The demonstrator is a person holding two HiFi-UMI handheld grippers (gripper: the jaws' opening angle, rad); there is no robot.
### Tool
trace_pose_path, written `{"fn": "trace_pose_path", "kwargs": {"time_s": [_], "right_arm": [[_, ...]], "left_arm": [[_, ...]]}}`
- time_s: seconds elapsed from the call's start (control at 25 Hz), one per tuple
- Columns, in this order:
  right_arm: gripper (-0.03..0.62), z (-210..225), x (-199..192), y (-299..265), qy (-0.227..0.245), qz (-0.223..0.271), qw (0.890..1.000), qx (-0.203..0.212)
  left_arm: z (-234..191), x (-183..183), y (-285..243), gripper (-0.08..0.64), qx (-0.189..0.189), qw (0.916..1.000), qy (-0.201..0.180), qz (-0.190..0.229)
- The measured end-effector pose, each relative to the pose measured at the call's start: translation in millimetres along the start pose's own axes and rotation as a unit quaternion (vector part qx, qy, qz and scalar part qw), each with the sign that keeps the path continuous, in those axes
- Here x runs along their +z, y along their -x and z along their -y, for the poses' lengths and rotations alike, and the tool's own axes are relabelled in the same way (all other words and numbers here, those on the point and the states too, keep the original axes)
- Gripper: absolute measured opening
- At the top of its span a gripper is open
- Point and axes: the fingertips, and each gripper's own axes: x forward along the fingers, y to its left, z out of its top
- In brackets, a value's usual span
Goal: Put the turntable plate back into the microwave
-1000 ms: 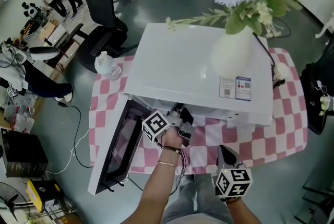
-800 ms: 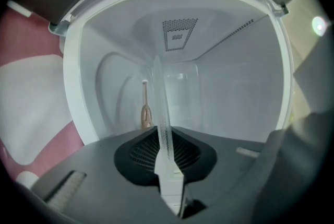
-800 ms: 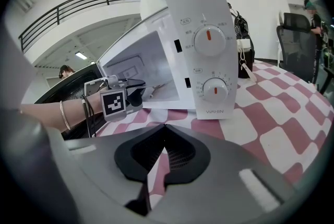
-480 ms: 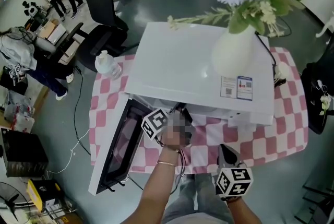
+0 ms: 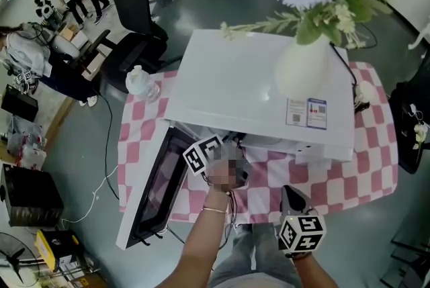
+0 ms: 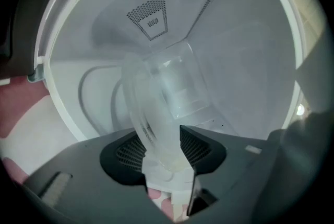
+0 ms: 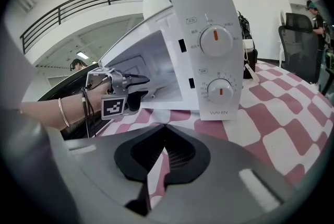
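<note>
In the left gripper view the clear glass turntable plate (image 6: 162, 97) stands tilted on edge inside the white microwave cavity (image 6: 245, 61). Its rim lies between the jaws of my left gripper (image 6: 163, 147). Those jaws have just been opening and stand apart, no longer clamping the rim. From the right gripper view, the left gripper (image 7: 142, 84) reaches into the open microwave (image 7: 209, 45). My right gripper (image 7: 164, 152) is shut on nothing and hangs in front of the table edge, below the control panel (image 7: 216, 71). The microwave door (image 5: 151, 186) hangs open at the left.
A white vase of flowers (image 5: 302, 68) stands on top of the microwave (image 5: 255, 85). A water bottle (image 5: 140, 83) sits at the back left on the pink checkered cloth (image 5: 363, 166). Office chairs (image 5: 131, 5) and people stand on the floor to the far left.
The left hand's marker cube has rolled a little while the hand stays at the microwave opening. The right gripper has not moved.
</note>
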Motion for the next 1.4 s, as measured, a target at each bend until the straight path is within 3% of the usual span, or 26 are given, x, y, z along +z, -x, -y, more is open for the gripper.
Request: {"fn": "trace_pose_path", "kwargs": {"time_s": [0.44, 0.8, 1.4], "right_arm": [[0.009, 2, -2, 4, 0.001, 0.001, 1.0, 0.0], [0.009, 4, -4, 8, -0.003, 0.002, 1.0, 0.0], [0.009, -2, -7, 14, 0.001, 0.004, 1.0, 0.005]], "left_arm": [[3, -12, -3, 0.285, 0.032, 0.9945, -0.081, -0.057], [-2, -17, -2, 0.317, 0.079, 0.9852, -0.125, -0.086], [-5, -18, 14, 0.329, 0.088, 0.9839, -0.125, -0.093]]}}
